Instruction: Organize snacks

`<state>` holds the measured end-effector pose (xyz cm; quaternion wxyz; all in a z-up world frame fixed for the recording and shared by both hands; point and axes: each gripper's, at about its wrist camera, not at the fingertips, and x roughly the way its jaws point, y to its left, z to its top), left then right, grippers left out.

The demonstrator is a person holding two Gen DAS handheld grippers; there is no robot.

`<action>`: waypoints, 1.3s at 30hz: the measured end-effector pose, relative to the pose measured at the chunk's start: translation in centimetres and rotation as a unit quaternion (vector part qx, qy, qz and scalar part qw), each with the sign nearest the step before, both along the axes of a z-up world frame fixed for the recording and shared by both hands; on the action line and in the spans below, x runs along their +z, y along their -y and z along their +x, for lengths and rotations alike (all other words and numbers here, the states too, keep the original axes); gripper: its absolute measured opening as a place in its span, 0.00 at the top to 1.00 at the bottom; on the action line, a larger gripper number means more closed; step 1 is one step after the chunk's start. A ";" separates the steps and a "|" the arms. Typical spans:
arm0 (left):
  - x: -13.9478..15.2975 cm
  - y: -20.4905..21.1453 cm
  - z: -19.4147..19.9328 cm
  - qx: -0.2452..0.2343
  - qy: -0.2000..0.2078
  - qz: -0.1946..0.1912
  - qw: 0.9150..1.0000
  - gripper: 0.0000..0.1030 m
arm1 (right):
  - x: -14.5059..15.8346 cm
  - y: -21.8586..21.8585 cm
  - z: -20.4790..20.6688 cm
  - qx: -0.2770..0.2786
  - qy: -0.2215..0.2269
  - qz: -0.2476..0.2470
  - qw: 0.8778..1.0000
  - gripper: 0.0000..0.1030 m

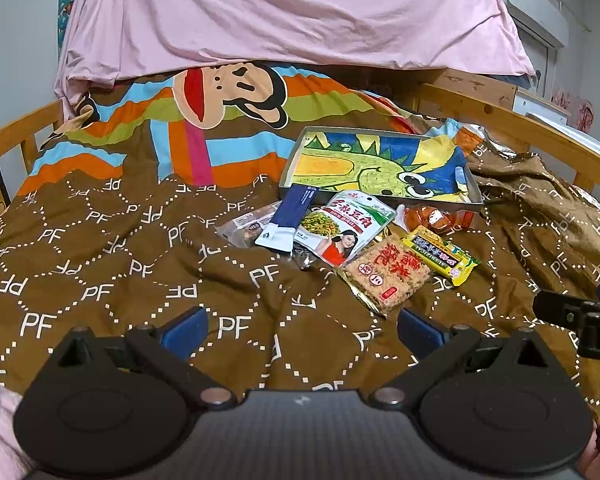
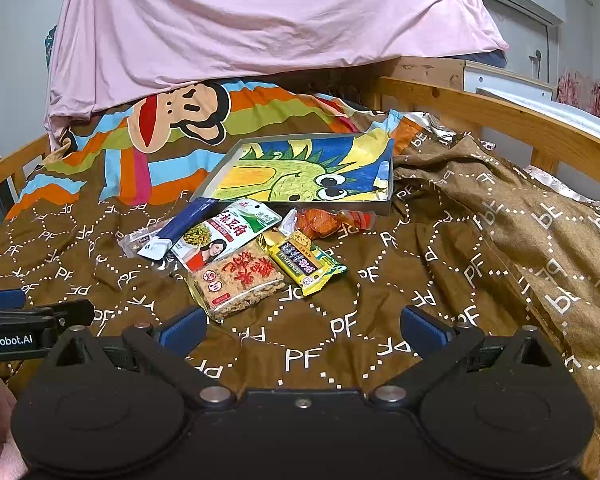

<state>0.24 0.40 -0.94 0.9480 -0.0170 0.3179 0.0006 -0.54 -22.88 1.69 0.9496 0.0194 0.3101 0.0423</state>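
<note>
On the brown quilt printed with white "PF" letters (image 2: 340, 332), a loose heap of snack packets lay just in front of a shallow grey tray lined with a green-and-yellow dinosaur drawing (image 2: 383, 204), which held no snacks. Nearest that tray sat an orange-red clear-wrapped snack (image 2: 320, 222), almost touching its front wall. A little farther from the tray lay a yellow-and-green foil bar (image 2: 304, 262) and a clear-wrapped golden rice-crisp block with red characters (image 2: 236, 280), side by side. Left of them, a white-and-green pouch showing a woman in red (image 2: 220, 236) overlapped a dark blue and white sachet (image 2: 180, 228) and a clear bag of brown pieces (image 2: 134, 240).

All looked light, thin and crinkly. The film was probably slippery, and the rice-crisp block likely brittle, so a pinch on a sealed end seam or a free edge would suit better than squeezing the middle.

Well short of the heap, the right gripper (image 2: 302, 328) hovered with its blue pads spread apart, holding nothing. The left gripper (image 1: 302, 328) was likewise spread and empty, pointing at the quilt to the left of the snacks.
</note>
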 end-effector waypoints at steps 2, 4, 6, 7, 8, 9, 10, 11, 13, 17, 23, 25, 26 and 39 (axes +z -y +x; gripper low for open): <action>0.0 0.0 0.0 0.000 0.000 0.000 1.000 0.00 | 0.0 0.0 0.0 0.000 0.000 0.000 1.000 0.01; 0.0 0.0 0.0 0.000 0.000 0.000 1.000 0.00 | 0.0 0.0 0.0 0.000 0.000 0.000 1.000 0.01; 0.0 0.0 0.0 0.000 0.000 0.000 1.000 0.00 | 0.0 0.0 0.0 0.000 0.000 0.000 1.000 0.01; 0.0 0.0 0.0 0.000 0.000 0.000 1.000 0.00 | 0.0 0.0 0.0 0.000 0.000 0.000 1.000 0.01; 0.0 0.0 0.0 0.000 -0.001 0.000 1.000 0.00 | 0.0 0.0 0.0 0.000 -0.001 0.000 1.000 0.01; 0.0 0.0 0.0 0.000 -0.001 0.000 1.000 0.00 | 0.0 0.0 0.0 0.000 -0.001 0.000 1.000 0.01; 0.0 0.0 0.0 0.000 -0.001 0.000 1.000 0.00 | 0.0 0.0 0.0 0.000 -0.001 0.000 1.000 0.01; 0.1 0.0 0.0 0.000 -0.001 0.000 1.000 0.00 | -0.1 0.0 0.0 0.000 -0.001 0.000 1.000 0.01; 0.0 0.0 0.0 0.000 -0.001 0.000 1.000 0.00 | -0.1 0.0 0.0 0.000 -0.001 0.000 1.000 0.01; 0.0 0.0 0.0 0.000 -0.001 0.000 1.000 0.00 | -0.1 0.0 0.0 0.000 -0.001 0.000 1.000 0.01; 0.1 0.0 0.1 0.000 -0.002 0.000 1.000 0.01 | -0.1 0.0 0.0 0.000 -0.001 0.000 1.000 0.01; 0.0 -0.1 0.0 0.001 -0.002 0.000 1.000 0.00 | -0.1 0.0 0.0 0.000 -0.002 0.000 1.000 0.01; -0.1 -0.1 -0.1 0.001 -0.002 0.000 1.000 0.00 | -0.1 0.0 0.0 0.000 -0.001 0.000 1.000 0.01; -0.1 -0.1 0.3 0.005 -0.019 -0.003 1.000 0.00 | -0.4 0.2 0.5 0.000 -0.009 0.003 1.000 0.01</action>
